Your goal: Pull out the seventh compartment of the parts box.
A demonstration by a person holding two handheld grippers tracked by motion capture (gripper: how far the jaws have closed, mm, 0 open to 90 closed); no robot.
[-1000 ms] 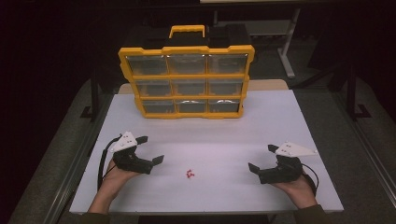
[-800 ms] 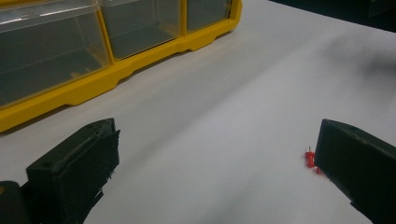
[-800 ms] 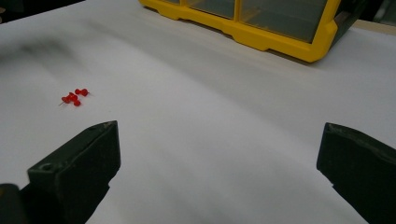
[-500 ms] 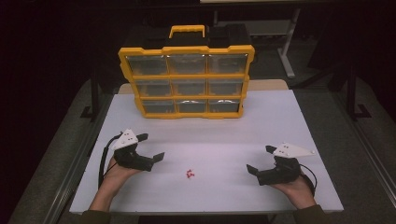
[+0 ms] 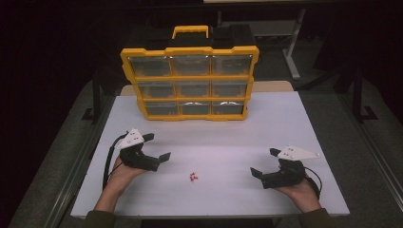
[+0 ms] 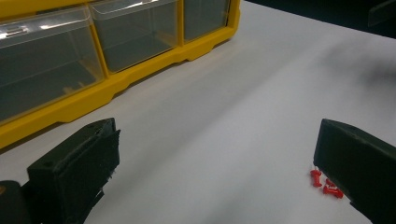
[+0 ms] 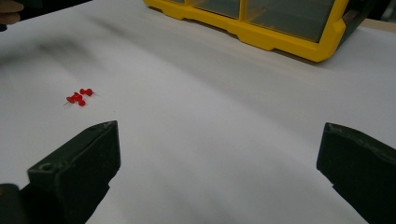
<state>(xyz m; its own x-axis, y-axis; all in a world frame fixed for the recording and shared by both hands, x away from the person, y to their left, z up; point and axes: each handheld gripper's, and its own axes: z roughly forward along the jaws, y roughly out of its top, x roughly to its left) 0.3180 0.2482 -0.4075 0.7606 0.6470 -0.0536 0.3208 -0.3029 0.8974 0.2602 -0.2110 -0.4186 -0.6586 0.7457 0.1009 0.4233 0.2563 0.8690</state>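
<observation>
Both grippers have barely shifted since the earlier frames: from the high view, my left gripper (image 5: 158,147) has crept slightly toward the table's near edge and my right gripper (image 5: 265,162) has drifted a touch inward. Each has its jaws spread wide with nothing between them. I see two hands, one gripper in each, near the front corners of the white table (image 5: 285,123). A small cluster of red pushpins (image 5: 192,177) lies between them, close to the near edge and nearer my left gripper. At the far edge one yellow organizer case (image 5: 190,83) stands upright, with nine clear drawers in three rows of three; I cannot tell what is in them from here.

From the left gripper view, the left gripper (image 6: 215,172) jaws stand far apart and empty. I count three pushpins (image 6: 326,184) just beside the right-hand jaw, partly hidden by it. Three drawers of the case (image 6: 140,70) show, and they look empty.

From the right gripper view, the right gripper (image 7: 217,163) is likewise wide and empty. The pushpins (image 7: 78,97), roughly four, lie well ahead on the left, and the case's (image 7: 275,35) bottom corner sits beyond.
</observation>
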